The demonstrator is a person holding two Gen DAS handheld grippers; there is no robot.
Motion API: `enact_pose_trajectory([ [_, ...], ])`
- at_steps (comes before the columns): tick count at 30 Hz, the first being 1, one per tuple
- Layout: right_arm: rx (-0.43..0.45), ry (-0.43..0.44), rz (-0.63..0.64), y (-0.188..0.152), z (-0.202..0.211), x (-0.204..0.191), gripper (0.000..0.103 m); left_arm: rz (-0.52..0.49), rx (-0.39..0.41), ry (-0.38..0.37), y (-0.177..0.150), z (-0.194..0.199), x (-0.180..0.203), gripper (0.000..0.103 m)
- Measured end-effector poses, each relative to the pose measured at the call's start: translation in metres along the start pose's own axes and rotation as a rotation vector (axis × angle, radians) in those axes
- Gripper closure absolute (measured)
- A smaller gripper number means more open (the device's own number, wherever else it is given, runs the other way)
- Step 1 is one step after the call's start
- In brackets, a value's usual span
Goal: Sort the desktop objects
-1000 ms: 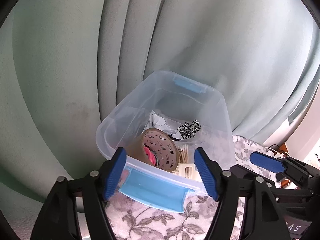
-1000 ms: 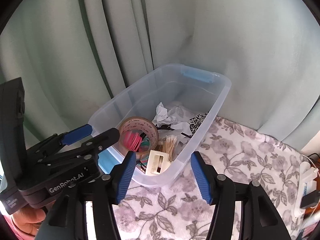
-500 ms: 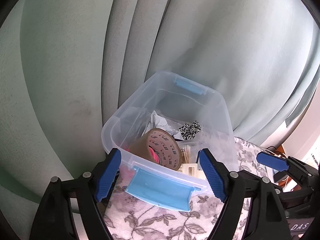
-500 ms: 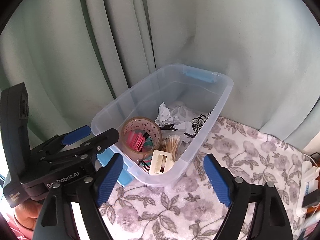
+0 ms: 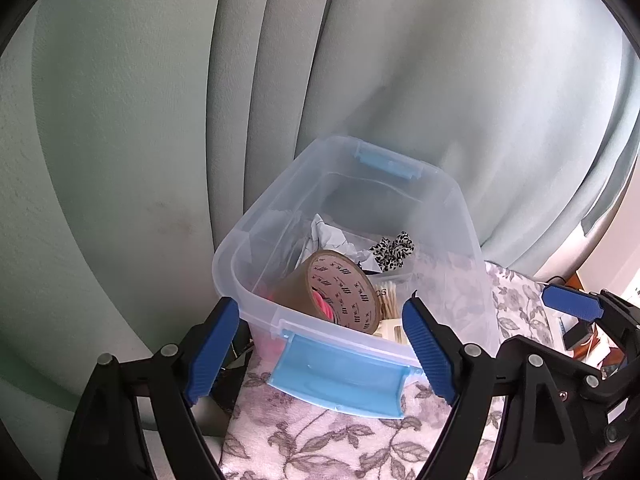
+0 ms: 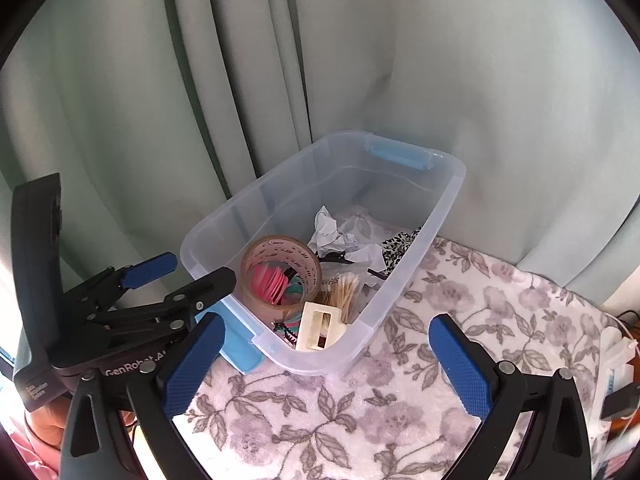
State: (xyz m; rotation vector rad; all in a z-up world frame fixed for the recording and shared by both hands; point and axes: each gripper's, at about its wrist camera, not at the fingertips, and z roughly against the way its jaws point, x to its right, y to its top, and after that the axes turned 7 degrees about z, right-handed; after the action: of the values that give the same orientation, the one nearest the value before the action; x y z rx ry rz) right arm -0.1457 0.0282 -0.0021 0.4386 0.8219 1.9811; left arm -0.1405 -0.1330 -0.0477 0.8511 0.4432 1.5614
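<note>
Both claws hover at the near end of a clear plastic bin [image 6: 416, 236] and grip nothing: the right gripper [image 6: 328, 364] is spreading its blue pads wide over bare flowered cloth [image 6: 360, 412], and the left gripper [image 5: 320, 344] stands apart too, its pads either side of the bin's near blue latch [image 5: 340, 376] without touching it. Ahead of both claws, inside the bin, lie the sorted things: a brown tape roll [image 6: 280, 272] with pink bits in its core, cotton swabs [image 6: 344, 290], a cream clip [image 6: 320, 326], crumpled paper [image 6: 332, 232] and a spotted hair tie [image 6: 400, 248]. The likely hazard is the left claw's pads catching the latch or rim, which would probably drag the light bin across the soft cloth. Pale curtains [image 6: 480, 80] hang close behind and left of the bin, leaving little room there. Open cloth lies beneath and to the right of the right claw; clutter sits at its far right edge.
</note>
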Motion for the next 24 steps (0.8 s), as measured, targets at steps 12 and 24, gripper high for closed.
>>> enact_pose_trajectory([
  [12,-0.007,-0.022,-0.006,-0.001,-0.005,0.003,0.0,0.022,0.019,-0.057,0.002,0.005,-0.005,0.008],
  [24,-0.013,-0.031,0.0,0.0,0.001,0.0,0.0,-0.031,-0.002,-0.021,0.003,0.015,0.005,0.008],
])
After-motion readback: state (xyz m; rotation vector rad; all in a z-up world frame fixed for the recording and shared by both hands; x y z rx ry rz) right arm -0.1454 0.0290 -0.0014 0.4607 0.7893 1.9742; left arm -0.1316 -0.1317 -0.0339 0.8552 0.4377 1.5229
